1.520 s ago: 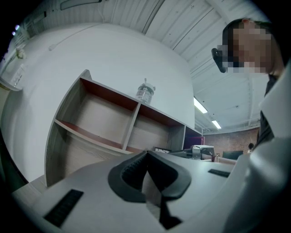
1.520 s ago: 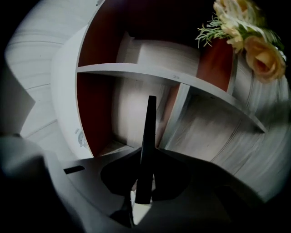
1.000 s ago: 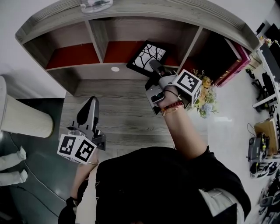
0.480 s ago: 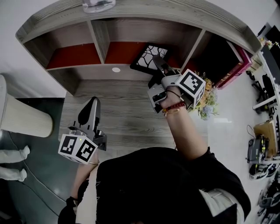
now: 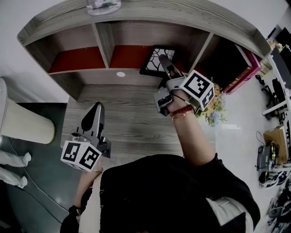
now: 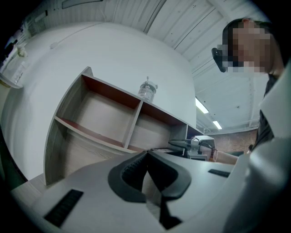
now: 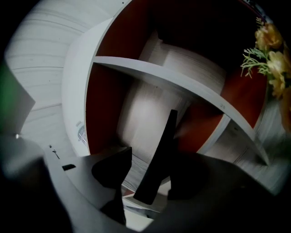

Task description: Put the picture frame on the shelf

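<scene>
SHELF, MIDDLE COMPARTMENT: The picture frame stands at the front edge of the red floor panel of the shelf, close by the right-hand divider, its face tipped up toward us; we cannot tell whether its back meets the rear wall. The right gripper reaches level into that compartment, the frame's thin edge straight ahead between its jaws, which have just been opening. In the right gripper view the dark slab rises in the gap, clear of one jaw and close against the other, where we cannot make out contact. We judge the hold let go and the frame set down. The next move, as we read it, turns on one fact: the frame's plane runs along the line of the jaws, so a straight draw back toward the worktop should leave it standing, while sideways drift could tip it. The left gripper, jaws together on nothing, hangs well apart over the worktop's left front part; the right hand is plainly nearer. The frame is flat, near-square and black-rimmed with a white branching pattern; shelf and worktop show matt grey wood grain; a clear plastic bottle sits on the shelf's top board
</scene>
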The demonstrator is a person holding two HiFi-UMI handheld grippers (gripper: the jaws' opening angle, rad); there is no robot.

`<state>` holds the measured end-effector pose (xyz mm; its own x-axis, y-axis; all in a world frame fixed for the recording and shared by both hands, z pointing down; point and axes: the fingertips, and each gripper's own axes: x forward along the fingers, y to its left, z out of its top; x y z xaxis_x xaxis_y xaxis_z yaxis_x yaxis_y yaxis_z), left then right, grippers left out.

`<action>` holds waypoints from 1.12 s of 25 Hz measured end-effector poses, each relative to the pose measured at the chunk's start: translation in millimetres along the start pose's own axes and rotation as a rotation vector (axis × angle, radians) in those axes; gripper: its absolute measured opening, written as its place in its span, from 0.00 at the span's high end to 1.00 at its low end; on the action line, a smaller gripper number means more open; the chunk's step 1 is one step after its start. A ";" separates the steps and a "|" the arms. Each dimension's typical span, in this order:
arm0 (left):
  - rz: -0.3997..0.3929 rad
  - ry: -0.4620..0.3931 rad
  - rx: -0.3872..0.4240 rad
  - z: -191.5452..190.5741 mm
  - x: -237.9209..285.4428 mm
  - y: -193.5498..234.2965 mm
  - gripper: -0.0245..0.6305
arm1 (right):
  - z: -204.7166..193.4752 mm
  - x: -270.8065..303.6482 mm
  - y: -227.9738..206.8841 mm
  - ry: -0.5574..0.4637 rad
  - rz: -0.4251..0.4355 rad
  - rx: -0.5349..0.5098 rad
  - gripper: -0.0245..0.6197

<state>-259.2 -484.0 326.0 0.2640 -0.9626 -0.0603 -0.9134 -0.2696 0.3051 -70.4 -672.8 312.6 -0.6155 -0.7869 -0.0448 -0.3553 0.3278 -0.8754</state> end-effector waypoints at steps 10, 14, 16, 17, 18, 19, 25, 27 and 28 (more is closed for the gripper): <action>-0.005 0.008 -0.008 -3.4 2.5 -0.4 0.94 | 7.5 1.7 0.5 0.019 -0.091 -0.213 0.53; -0.008 0.013 -0.007 -3.8 3.9 -0.4 0.94 | 7.5 1.3 0.4 0.019 -0.130 -0.306 0.44; -0.010 0.013 -0.007 -3.5 4.7 -0.4 0.94 | 6.1 1.8 0.2 0.023 -0.142 -0.344 0.42; -0.011 0.012 -0.005 -3.1 5.1 -0.6 0.94 | 5.2 1.9 -0.6 0.030 -0.152 -0.364 0.41; -0.012 0.012 -0.003 -2.7 5.5 -0.9 0.94 | 4.2 1.9 -1.7 0.038 -0.163 -0.386 0.41; -0.014 0.013 -0.001 -2.6 6.1 -1.2 0.94 | 3.3 1.8 -2.7 0.048 -0.174 -0.410 0.39; -0.012 0.015 -0.005 -3.0 7.2 1.5 0.94 | -2.5 4.8 -6.7 0.083 -0.227 -0.539 0.32; -0.013 0.015 -0.006 -3.5 7.5 2.2 0.94 | -6.1 5.7 -7.8 0.091 -0.237 -0.577 0.30; -0.014 0.015 -0.006 -3.7 7.8 2.4 0.94 | -7.2 6.0 -8.7 0.093 -0.244 -0.593 0.30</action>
<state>-258.1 -492.0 329.7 0.2815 -0.9583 -0.0502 -0.9077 -0.2829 0.3099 -76.1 -676.6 323.4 -0.5170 -0.8354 0.1867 -0.8045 0.3998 -0.4392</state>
